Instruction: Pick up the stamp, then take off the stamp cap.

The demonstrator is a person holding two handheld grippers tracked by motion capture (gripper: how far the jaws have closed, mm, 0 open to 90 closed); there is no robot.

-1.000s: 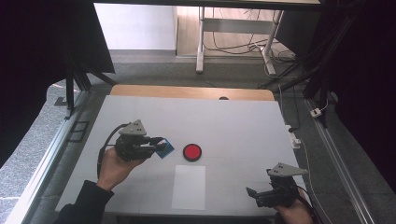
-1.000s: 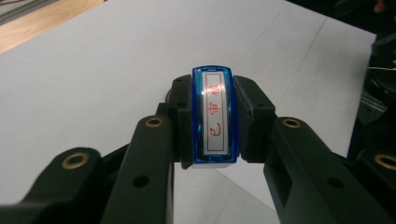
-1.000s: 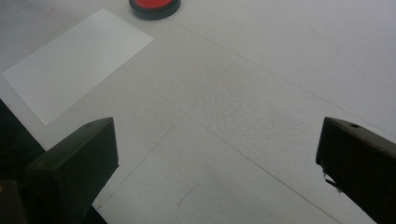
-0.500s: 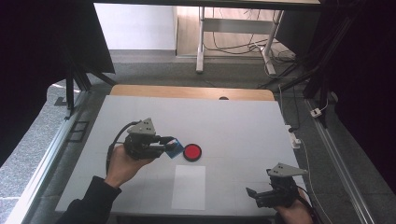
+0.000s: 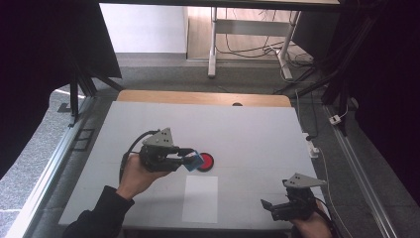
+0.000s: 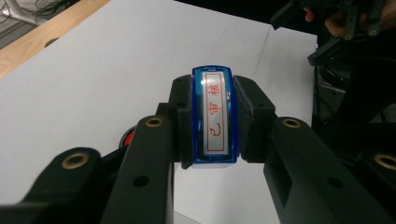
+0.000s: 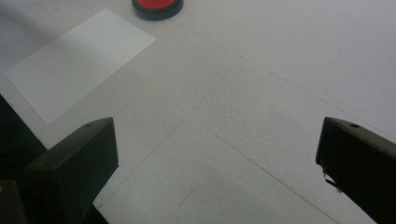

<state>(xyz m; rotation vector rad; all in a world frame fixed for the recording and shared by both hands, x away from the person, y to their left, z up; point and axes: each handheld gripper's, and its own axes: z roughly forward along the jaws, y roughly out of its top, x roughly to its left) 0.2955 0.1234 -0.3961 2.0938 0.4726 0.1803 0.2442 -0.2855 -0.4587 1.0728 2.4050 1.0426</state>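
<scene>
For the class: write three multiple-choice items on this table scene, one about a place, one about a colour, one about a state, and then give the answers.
1. Where is the white paper sheet?
A. Nearer the person than the round red ink pad
B. On the wooden strip
C. Under the pad

2. The rectangular stamp's frame is
A. green
B. blue
C. yellow

3. The right gripper's jaws are
A. shut on paper
B. open, with nothing between them
C. shut on the pad

Answers: A, the high view shows it below the pad; B, the left gripper clamps a blue frame; B, bare table lies between the jaws.

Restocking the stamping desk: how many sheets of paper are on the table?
1. A single white sheet lies flat near the table's front edge, just in front of the red ink pad. None seems hidden.
</scene>
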